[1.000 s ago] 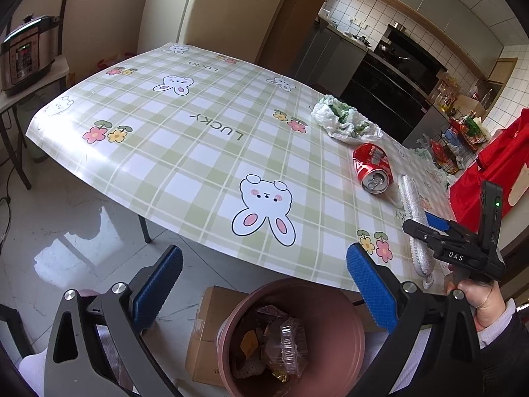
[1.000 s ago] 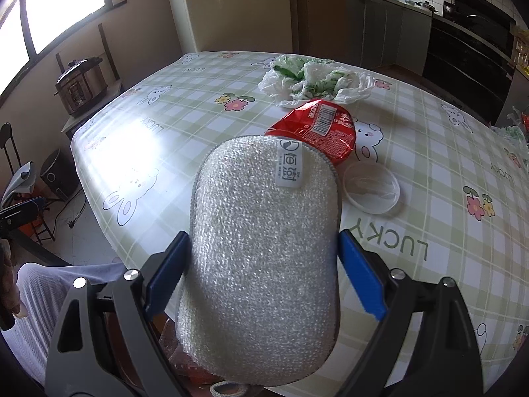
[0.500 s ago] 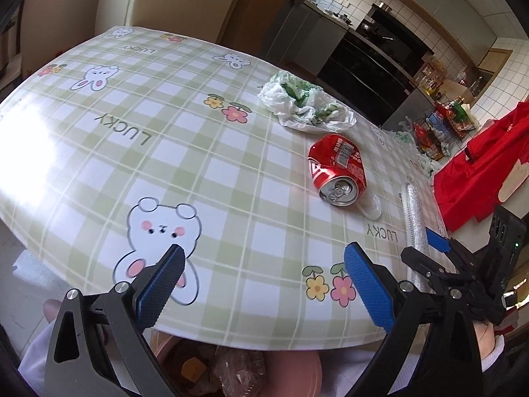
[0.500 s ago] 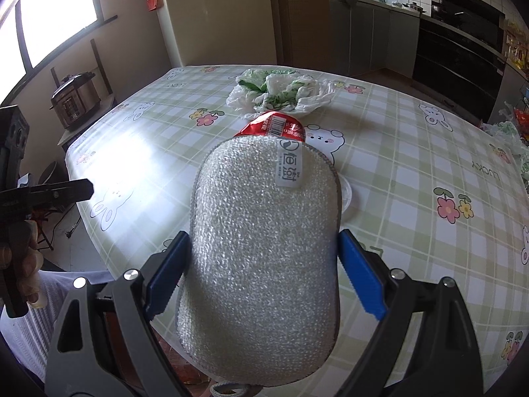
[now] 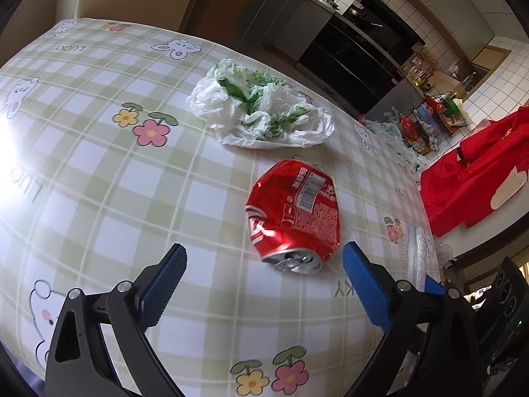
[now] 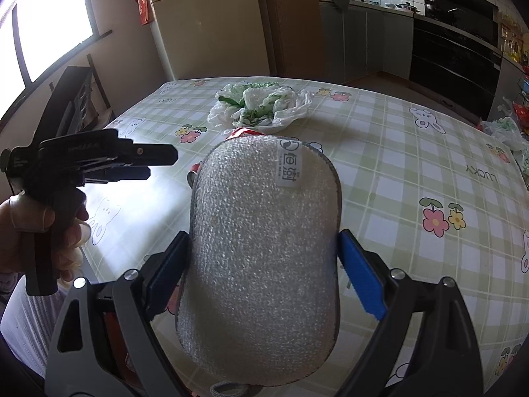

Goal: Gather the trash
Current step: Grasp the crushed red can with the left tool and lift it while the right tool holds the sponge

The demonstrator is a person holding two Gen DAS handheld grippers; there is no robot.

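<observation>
The left gripper hangs wide over the checked worktop, its jaws having just been closing a little with nothing pressed between them; the crushed red can lies on its side just ahead, nearer the right pad. Behind the can sits a crumpled white plastic bag with green scraps. The right gripper clamps a silver scouring sponge between both pads.

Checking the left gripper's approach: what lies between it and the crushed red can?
Only bare checked tablecloth, seen in the left wrist view: the left gripper is open, and the crushed red can lies just ahead.
</observation>
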